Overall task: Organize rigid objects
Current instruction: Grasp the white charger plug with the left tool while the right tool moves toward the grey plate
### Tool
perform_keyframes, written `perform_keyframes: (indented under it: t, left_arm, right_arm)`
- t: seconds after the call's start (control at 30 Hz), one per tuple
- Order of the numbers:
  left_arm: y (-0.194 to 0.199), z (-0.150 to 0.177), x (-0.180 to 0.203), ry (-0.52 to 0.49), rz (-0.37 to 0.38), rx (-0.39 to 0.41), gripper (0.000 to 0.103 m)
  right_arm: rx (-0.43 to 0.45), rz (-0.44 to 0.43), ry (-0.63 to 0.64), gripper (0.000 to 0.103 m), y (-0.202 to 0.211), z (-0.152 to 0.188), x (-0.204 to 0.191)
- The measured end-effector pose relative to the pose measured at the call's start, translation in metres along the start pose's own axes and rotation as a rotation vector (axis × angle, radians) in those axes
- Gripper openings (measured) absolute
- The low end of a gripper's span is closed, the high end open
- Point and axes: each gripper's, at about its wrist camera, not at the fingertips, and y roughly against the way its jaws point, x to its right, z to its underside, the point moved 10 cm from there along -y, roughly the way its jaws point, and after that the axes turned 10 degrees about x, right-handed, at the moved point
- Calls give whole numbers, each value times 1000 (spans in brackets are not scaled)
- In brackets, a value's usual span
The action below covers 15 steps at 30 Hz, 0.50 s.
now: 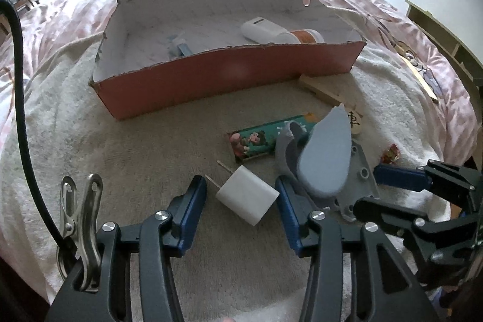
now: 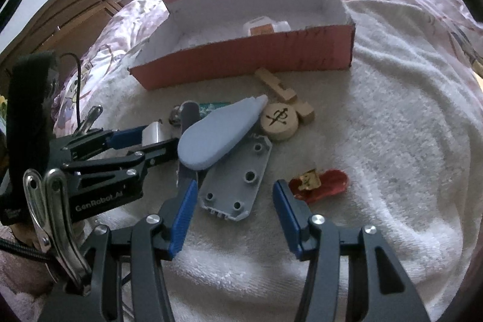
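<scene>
Bedroom with curtained window and dark wooden headboard; a bed [image 1: 75,116] spread with a cream terry towel carries the work. Toward the window-side edge sits a shallow red cardboard box [image 1: 229,77] with white interior, already holding a white plastic bottle [image 1: 265,30]. Loose items lie on the towel near the box's front wall.

Left gripper [image 1: 241,195]: jaws open, straddling a small white cube-shaped plug adapter [image 1: 247,198] with its pins pointing toward the box; pads not yet pressing.

Right gripper [image 2: 235,195]: jaws open, poised over the near end of a flat grey plastic plate with screw holes [image 2: 238,186], on which a pale blue teardrop-shaped plastic shell [image 2: 217,135] leans. A round wooden chess disc [image 2: 279,119] and a red wrapped sweet [image 2: 320,184] lie just beside.

Judged step: grasping before transfer to the box. Centre the adapter between the pads and close on its flat faces; take the plate by its long edges, as the leaning shell may slide off.
</scene>
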Motion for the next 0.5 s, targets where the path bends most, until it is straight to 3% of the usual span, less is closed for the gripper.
perform_keyframes:
  t: [0.2, 0.33, 0.5]
  left_arm:
    - [0, 0, -1, 4, -25, 12, 49]
    - [4, 2, -6, 11, -29, 17, 39]
    - [9, 5, -14, 25, -40, 22, 38]
  right_arm:
    - [4, 9, 20, 62, -3, 2, -3]
    - [8, 10, 16, 63, -4, 1, -3]
    - [16, 25, 27, 67, -4, 2, -4]
